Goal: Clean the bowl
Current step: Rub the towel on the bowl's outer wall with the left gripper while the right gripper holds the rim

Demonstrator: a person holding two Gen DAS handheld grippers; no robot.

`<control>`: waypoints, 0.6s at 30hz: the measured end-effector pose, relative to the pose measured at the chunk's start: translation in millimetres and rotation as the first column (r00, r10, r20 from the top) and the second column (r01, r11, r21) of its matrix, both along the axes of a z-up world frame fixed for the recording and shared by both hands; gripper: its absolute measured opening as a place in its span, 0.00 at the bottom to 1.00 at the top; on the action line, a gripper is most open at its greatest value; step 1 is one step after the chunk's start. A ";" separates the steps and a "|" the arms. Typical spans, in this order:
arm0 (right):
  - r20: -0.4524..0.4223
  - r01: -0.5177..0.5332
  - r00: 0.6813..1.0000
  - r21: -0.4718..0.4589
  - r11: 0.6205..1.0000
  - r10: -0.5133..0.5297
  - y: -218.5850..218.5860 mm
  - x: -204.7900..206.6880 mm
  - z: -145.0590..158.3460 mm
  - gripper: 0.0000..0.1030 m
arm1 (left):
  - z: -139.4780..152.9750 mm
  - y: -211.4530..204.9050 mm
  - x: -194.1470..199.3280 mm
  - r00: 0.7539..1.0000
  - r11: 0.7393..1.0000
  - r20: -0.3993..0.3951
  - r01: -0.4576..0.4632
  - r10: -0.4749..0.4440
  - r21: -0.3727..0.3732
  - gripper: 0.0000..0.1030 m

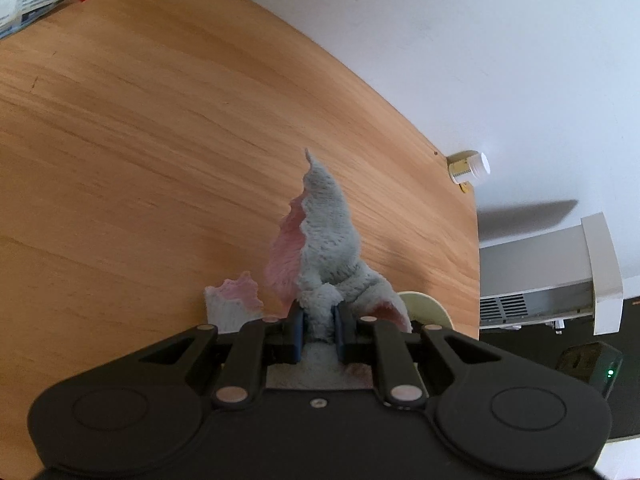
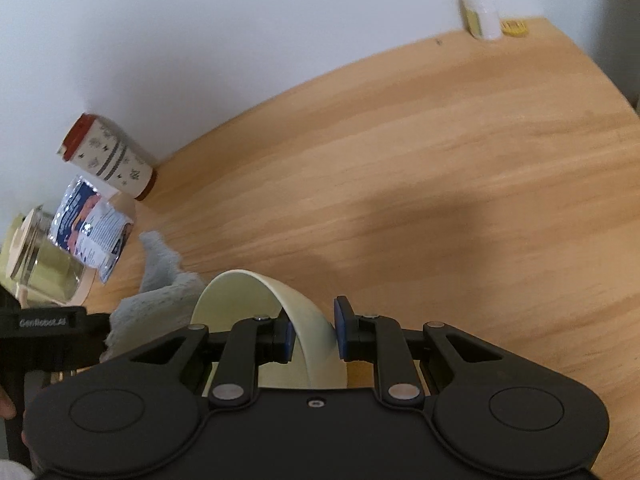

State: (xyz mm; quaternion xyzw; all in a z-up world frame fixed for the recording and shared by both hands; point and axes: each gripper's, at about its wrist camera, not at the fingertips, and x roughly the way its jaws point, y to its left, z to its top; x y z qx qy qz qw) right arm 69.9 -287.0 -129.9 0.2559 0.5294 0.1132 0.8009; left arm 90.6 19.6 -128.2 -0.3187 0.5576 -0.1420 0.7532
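Note:
My left gripper is shut on a fluffy grey and pink cloth, whose corner stands up ahead of the blue pads. The pale yellow bowl is tilted on its side, with my right gripper shut on its rim wall. In the right wrist view the cloth lies against the bowl's left edge, and the left gripper's black body shows at the far left. In the left wrist view only a sliver of the bowl peeks out behind the cloth on the right.
On the wooden table stand a patterned cup with a red lid, a foil packet and a glass jar at the left by the wall. A small white-capped bottle stands at the far corner. Beyond the table's right edge is a white appliance.

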 end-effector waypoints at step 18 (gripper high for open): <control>-0.072 -0.037 0.997 0.008 0.999 0.038 -9.9 -2.5 -11.7 0.13 | -4.4 -4.0 0.1 1.000 1.000 -0.001 -0.005 0.005 -0.006 0.13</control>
